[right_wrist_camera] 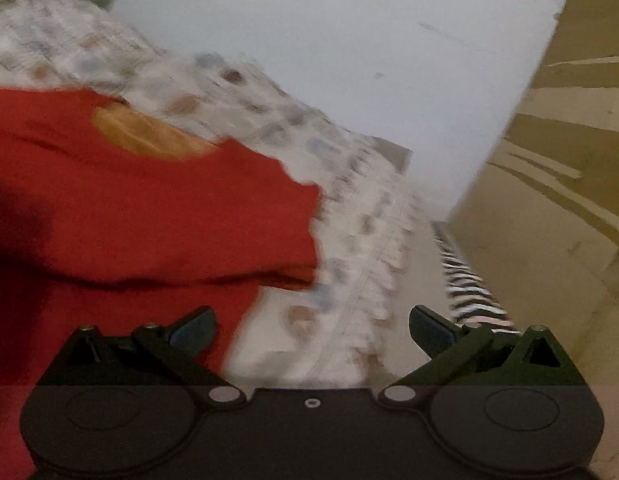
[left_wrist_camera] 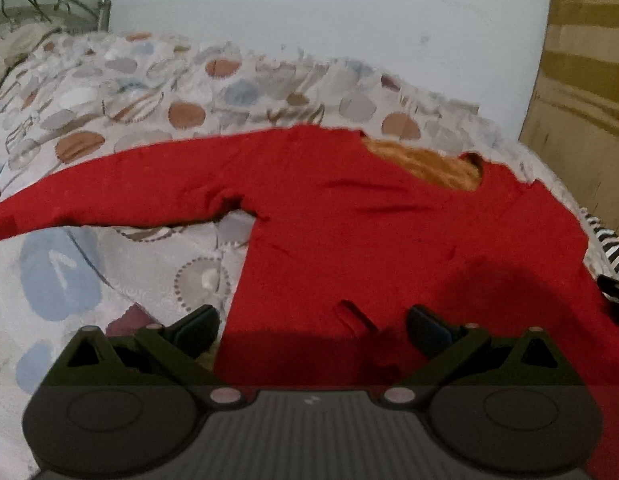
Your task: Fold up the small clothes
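A small red long-sleeved top [left_wrist_camera: 369,232] with an orange-lined neck opening [left_wrist_camera: 429,168] lies flat on the patterned bedspread [left_wrist_camera: 129,92]. Its left sleeve [left_wrist_camera: 109,196] stretches out to the left. My left gripper [left_wrist_camera: 311,326] is open and empty, low over the top's lower edge. In the right wrist view the same top [right_wrist_camera: 149,208] lies to the left, its right sleeve folded in over the body. My right gripper [right_wrist_camera: 311,326] is open and empty over the bedspread [right_wrist_camera: 349,260], just right of the top. That view is blurred.
A pale wall [left_wrist_camera: 329,12] stands behind the bed. A wooden cabinet [right_wrist_camera: 549,200] stands at the right. A black-and-white striped cloth [right_wrist_camera: 469,292] lies at the bed's right edge. A metal bed frame [left_wrist_camera: 49,4] shows at the far left.
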`<state>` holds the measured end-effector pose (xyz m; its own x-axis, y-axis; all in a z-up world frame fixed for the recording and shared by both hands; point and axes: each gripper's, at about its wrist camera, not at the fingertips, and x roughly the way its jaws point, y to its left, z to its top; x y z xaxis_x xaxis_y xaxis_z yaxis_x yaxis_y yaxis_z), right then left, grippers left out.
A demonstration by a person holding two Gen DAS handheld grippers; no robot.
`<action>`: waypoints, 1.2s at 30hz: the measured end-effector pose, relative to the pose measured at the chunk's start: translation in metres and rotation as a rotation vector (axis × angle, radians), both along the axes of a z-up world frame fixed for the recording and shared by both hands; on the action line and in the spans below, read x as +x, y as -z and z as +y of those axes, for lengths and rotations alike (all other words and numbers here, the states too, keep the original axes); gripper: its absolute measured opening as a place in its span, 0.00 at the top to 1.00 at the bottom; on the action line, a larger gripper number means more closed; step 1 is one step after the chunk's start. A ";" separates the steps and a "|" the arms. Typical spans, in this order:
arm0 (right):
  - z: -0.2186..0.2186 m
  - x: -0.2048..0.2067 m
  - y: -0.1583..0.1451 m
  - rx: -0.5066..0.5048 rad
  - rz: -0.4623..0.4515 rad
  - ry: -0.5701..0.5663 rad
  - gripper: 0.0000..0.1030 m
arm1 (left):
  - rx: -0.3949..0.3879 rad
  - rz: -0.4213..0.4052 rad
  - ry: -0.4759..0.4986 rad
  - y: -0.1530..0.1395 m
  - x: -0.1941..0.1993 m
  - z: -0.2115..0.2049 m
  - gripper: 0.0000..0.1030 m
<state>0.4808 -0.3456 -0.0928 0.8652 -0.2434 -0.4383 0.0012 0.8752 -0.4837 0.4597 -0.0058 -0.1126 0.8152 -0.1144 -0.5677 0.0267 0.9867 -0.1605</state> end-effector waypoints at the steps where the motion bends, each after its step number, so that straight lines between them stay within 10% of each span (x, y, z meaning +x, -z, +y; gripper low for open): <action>1: -0.004 0.010 0.006 -0.030 0.001 0.025 0.13 | -0.001 -0.012 0.000 0.001 -0.002 0.000 0.01; 8: 0.008 0.043 0.028 -0.243 -0.066 -0.111 0.33 | -0.011 -0.040 0.000 0.004 -0.006 0.002 0.01; 12: 0.024 0.048 0.029 -0.310 -0.024 -0.216 0.89 | -0.066 -0.095 0.011 0.005 -0.015 0.010 0.00; 20: -0.025 0.053 0.013 0.044 0.004 0.006 0.90 | -0.021 -0.065 0.007 0.007 -0.011 0.003 0.01; 23: -0.030 0.055 0.015 0.092 0.021 -0.008 0.86 | -0.003 -0.059 0.005 0.007 -0.010 0.001 0.01; 36: -0.058 0.027 -0.017 0.225 -0.119 0.285 0.05 | -0.011 -0.060 0.007 0.008 -0.010 0.001 0.01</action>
<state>0.5078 -0.4039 -0.0757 0.8248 -0.3909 -0.4085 0.3048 0.9159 -0.2611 0.4498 -0.0045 -0.1202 0.8467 -0.1258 -0.5169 0.0432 0.9847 -0.1689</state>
